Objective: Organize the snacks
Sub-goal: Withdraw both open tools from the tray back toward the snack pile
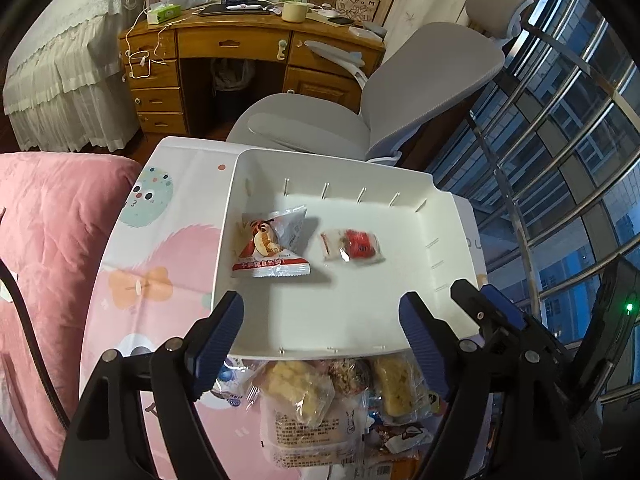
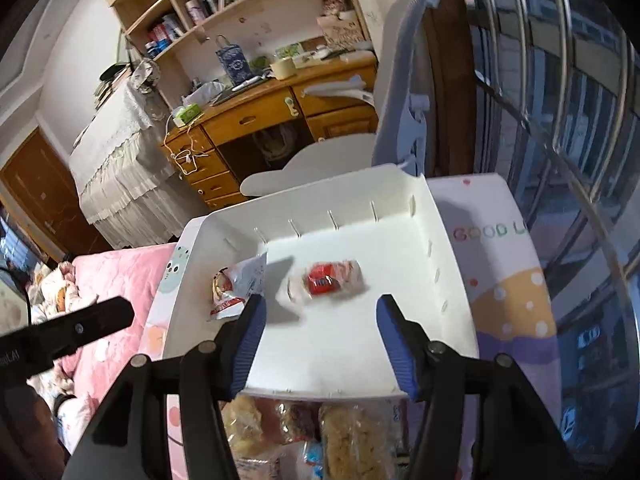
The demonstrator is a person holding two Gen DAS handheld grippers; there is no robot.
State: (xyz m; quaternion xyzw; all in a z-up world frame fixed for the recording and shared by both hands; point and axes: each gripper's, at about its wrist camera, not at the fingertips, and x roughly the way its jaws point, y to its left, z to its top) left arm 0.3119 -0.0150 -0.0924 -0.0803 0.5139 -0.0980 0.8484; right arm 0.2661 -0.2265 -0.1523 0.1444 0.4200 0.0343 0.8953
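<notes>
A white plastic bin [image 1: 444, 216] [image 2: 456, 280] stands on a small table with a cartoon-print cloth [image 1: 160, 248]. Inside lie a triangular white-and-red snack packet [image 1: 274, 244] [image 2: 234, 286] at the left and a small red-and-white wrapped snack [image 1: 352, 245] [image 2: 330, 280] near the middle. My left gripper [image 1: 320, 328] is open above the bin's near edge, nothing between its blue pads. My right gripper [image 2: 320, 328] is open too, above the bin floor, with nothing in it; its black tip [image 1: 472, 300] shows in the left wrist view. A pile of wrapped snacks [image 1: 320, 404] [image 2: 304, 432] lies in front of the bin.
A pink quilted bed [image 1: 52, 248] is left of the table. A grey office chair [image 1: 380, 92] stands behind the bin, with a wooden desk [image 1: 240, 44] beyond. A window with metal bars [image 1: 560, 160] runs along the right side.
</notes>
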